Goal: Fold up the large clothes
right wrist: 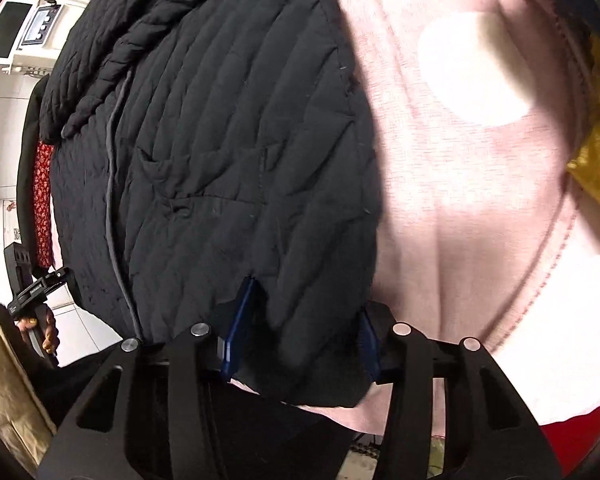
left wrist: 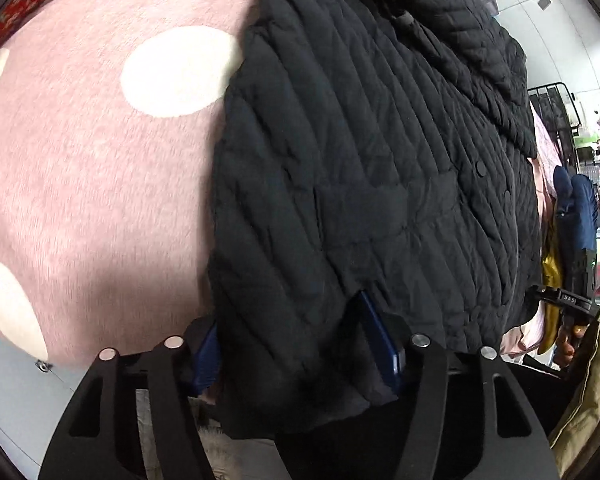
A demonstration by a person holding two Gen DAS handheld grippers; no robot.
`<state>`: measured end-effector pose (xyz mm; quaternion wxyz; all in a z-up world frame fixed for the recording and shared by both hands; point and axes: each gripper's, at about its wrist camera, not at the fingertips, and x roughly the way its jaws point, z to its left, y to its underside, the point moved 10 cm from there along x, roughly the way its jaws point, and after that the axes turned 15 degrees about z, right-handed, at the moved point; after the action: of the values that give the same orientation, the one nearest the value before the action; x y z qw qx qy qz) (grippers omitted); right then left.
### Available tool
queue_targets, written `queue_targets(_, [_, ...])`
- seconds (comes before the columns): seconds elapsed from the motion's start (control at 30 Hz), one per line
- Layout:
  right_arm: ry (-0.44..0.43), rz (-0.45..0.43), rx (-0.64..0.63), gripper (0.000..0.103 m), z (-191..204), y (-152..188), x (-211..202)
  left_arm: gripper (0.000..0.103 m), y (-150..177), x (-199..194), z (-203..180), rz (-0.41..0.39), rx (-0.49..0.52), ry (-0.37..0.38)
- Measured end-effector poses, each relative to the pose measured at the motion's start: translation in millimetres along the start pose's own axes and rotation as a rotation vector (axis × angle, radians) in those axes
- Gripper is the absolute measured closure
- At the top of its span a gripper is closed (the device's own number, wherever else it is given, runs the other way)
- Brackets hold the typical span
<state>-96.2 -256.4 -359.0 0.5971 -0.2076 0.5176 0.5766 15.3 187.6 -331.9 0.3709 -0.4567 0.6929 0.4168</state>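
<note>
We note the jacket as matt black quilted cloth; the blanket beneath as fuzzy pink fleece; the fingers as smooth blue plastic.

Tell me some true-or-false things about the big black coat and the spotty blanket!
1. The black quilted jacket lies on a pink blanket with white dots. True.
2. The jacket is bright yellow. False: it is black.
3. The left gripper has the jacket's hem between its blue fingers. True.
4. The right gripper is far from the jacket. False: the hem bunches between its fingers.
5. The blanket has stripes. False: it has round dots.
</note>
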Motion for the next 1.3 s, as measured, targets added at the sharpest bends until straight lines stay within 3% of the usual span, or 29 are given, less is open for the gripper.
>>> queue_targets(0.2, [0.042,0.038,-0.021,0.057,-5,0,7,0.067,0,1,-5,0.016,0.032,-0.001])
queue_targets(0.37, [0.036,0.034,-0.024,0.081,0,7,3,0.087,2,-4,-12,0.007,0.074,-0.025])
queue_targets(0.5, [0.054,0.029,-0.044,0.090,7,15,-5,0.091,-1,-3,-24,0.015,0.107,-0.039])
queue_targets(0.67, [0.089,0.040,-0.117,0.093,19,36,-13,0.096,18,-11,-40,0.073,0.252,-0.067])
queue_targets(0.77, [0.058,0.081,-0.104,0.093,9,54,-10,0.096,42,-9,-38,0.136,0.288,-0.053])
queue_targets(0.87, [-0.005,0.114,-0.032,0.093,-3,69,0,0.096,55,-1,-31,0.163,0.245,-0.033])
queue_targets(0.97, [-0.029,0.100,0.000,0.093,-1,61,-2,0.096,43,-5,-32,0.130,0.167,0.019])
queue_targets(1.1, [-0.072,0.037,-0.075,0.093,26,35,-27,0.096,14,-36,-60,0.034,0.212,0.046])
queue_targets(1.3, [-0.075,-0.129,-0.143,0.094,71,-46,-79,0.096,-84,-98,-88,-0.212,0.215,0.022])
